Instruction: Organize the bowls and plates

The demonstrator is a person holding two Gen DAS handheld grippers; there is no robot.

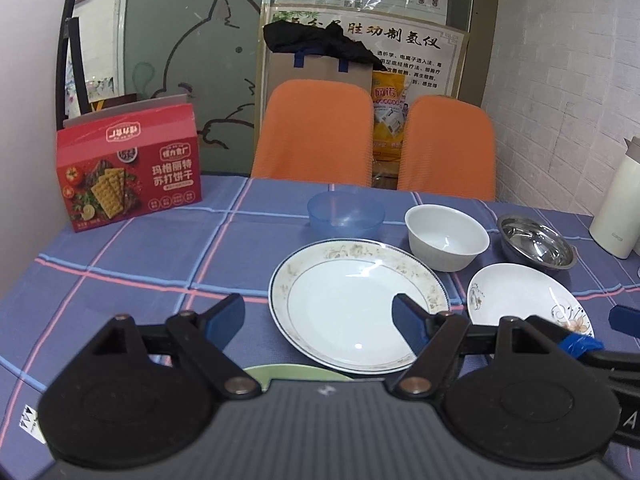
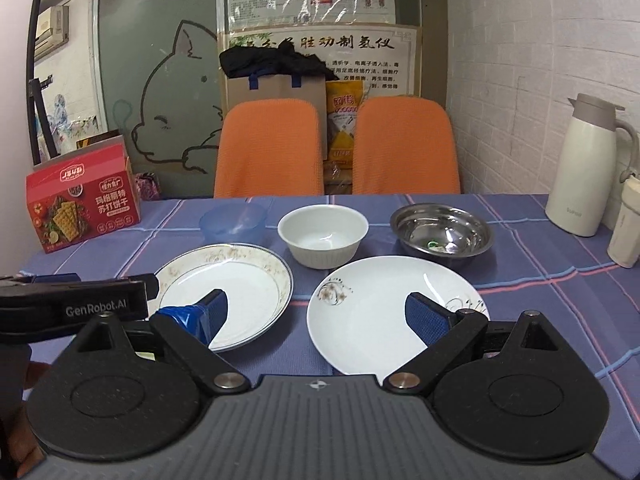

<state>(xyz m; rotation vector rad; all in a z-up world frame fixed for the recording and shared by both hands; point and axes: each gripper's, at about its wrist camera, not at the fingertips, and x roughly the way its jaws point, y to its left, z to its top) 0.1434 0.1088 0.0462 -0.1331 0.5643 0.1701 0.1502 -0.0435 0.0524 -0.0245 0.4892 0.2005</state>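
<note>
Left wrist: the left hand-held gripper [image 1: 320, 320] hangs spread and empty over the rimmed plate [image 1: 352, 304], lined up to take it; bowls sit at twelve to two o'clock.

Right wrist: the right hand-held gripper [image 2: 324, 316], spread, frames the flowered plate [image 2: 396, 312] on the bench [image 2: 560, 292].

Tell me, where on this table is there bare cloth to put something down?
The widest free patch lies left of the rimmed plate, in front of the cracker box. Another lies right of the flowered plate, before the white jug. The middle is crowded with bowls and plates.
</note>
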